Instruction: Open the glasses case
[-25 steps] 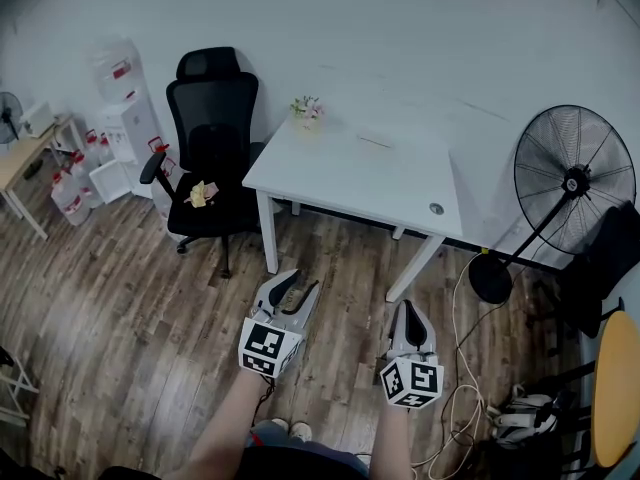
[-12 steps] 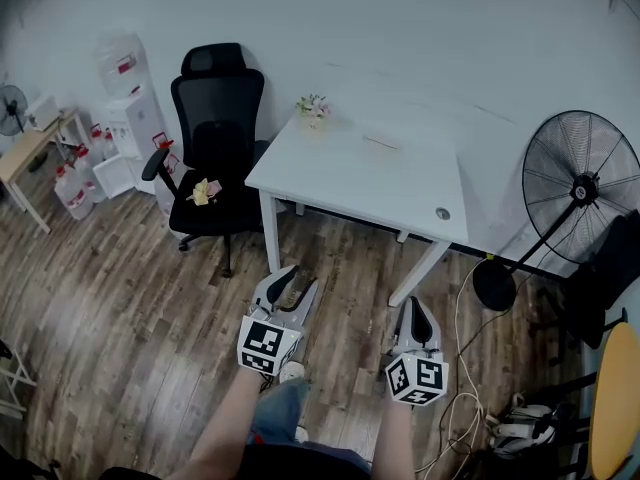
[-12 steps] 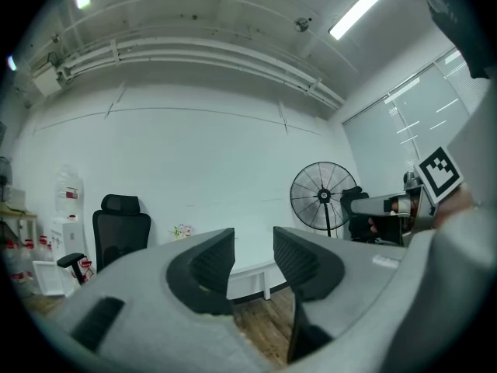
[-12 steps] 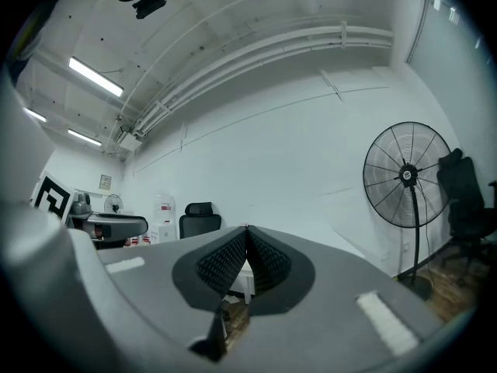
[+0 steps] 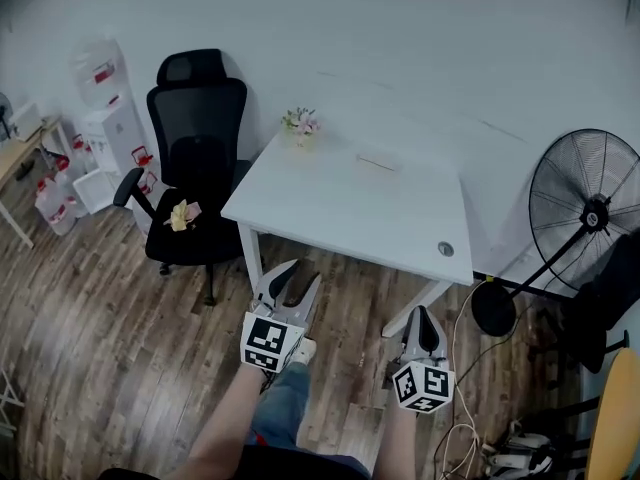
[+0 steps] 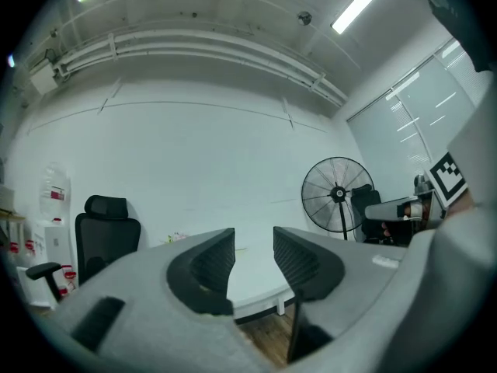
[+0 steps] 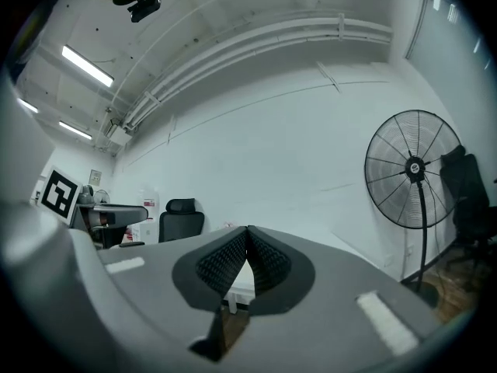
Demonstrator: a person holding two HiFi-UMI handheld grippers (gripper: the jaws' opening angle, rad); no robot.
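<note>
Tongs first: the left tongs [image 5: 297, 277] are standing wide with nothing between them, while the right tongs [image 5: 422, 316] are pressing pad to pad, equally empty. Both are pointing level over the wooden floor [image 5: 120, 348], short of the white table [image 5: 340, 213]. Against a second ago, the table is sitting nearer and larger in the head view, so the person is evidently walking up to it. What is probably the glasses case [image 5: 377, 161], a small pale flat thing, is lying near the table's far edge, right of a little flower pot [image 5: 300, 125], well apart from both tongs. Opening is not yet beginning; the approach is still going on.
</note>
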